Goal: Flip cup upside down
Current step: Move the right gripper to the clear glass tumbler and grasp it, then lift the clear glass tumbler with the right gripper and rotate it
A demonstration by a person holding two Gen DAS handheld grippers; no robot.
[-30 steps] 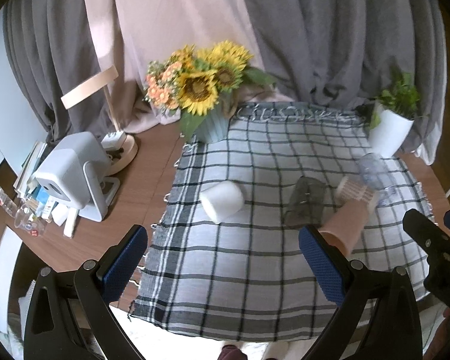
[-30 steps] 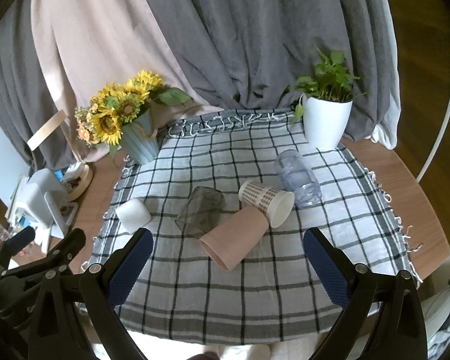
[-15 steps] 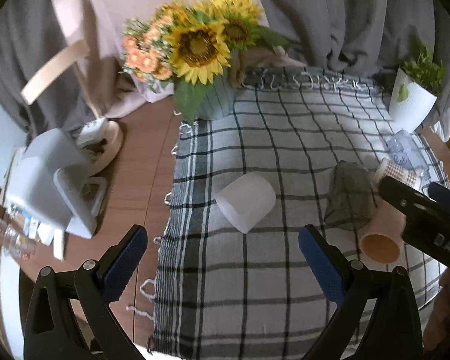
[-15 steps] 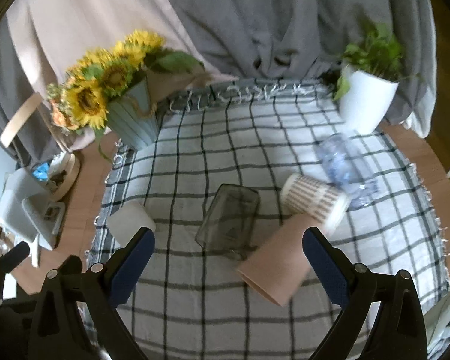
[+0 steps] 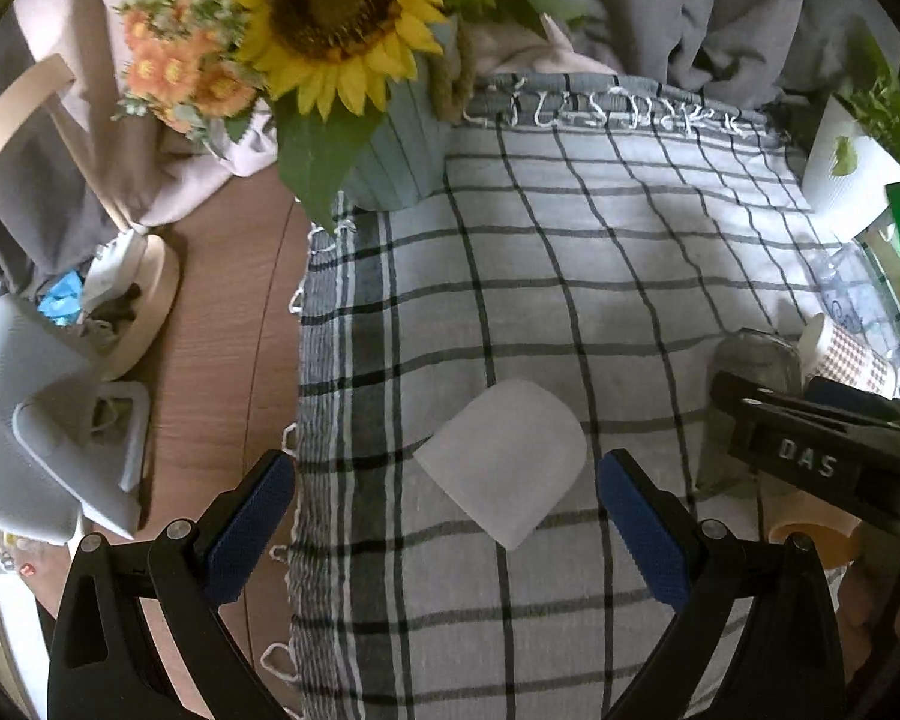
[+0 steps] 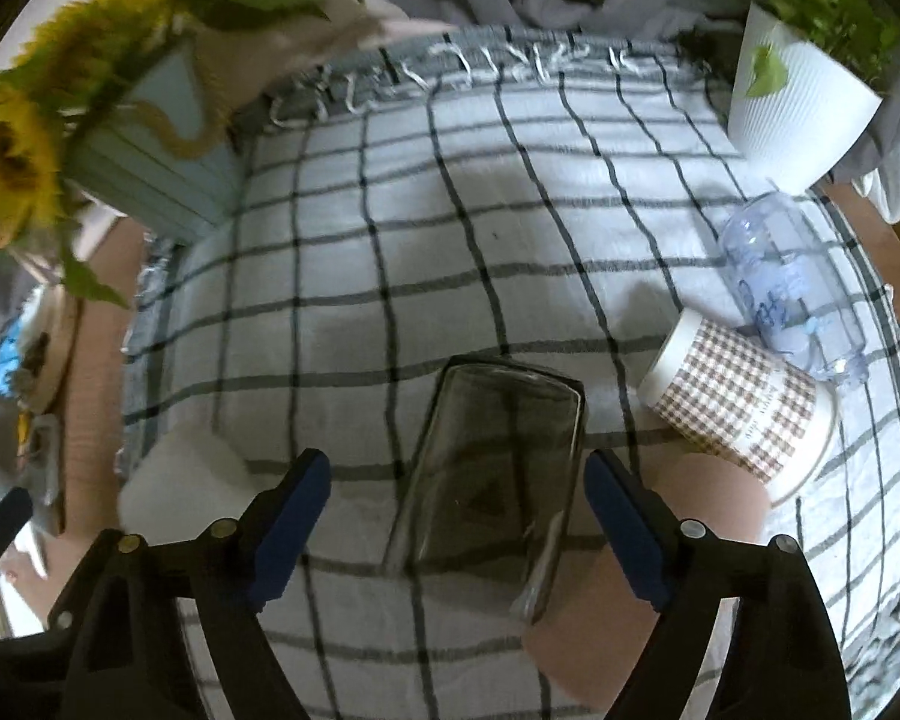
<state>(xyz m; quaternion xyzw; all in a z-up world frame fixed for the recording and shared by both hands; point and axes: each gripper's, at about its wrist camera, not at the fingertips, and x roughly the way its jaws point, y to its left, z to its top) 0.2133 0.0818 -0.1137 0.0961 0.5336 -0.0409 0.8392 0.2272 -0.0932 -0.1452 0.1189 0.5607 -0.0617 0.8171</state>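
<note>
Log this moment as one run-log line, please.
left gripper: open, lined up on white cup lying sideways | right gripper: open, straddling smoky glass on its side | nothing grasped yet

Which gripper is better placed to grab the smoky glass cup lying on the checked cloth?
Right. The right gripper is open with the smoky glass cup lying between its fingers. The left gripper frames the white cup instead.

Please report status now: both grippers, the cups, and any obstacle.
Left gripper open around white cup. Right gripper open around smoky glass. Pink cup touches it.
</note>
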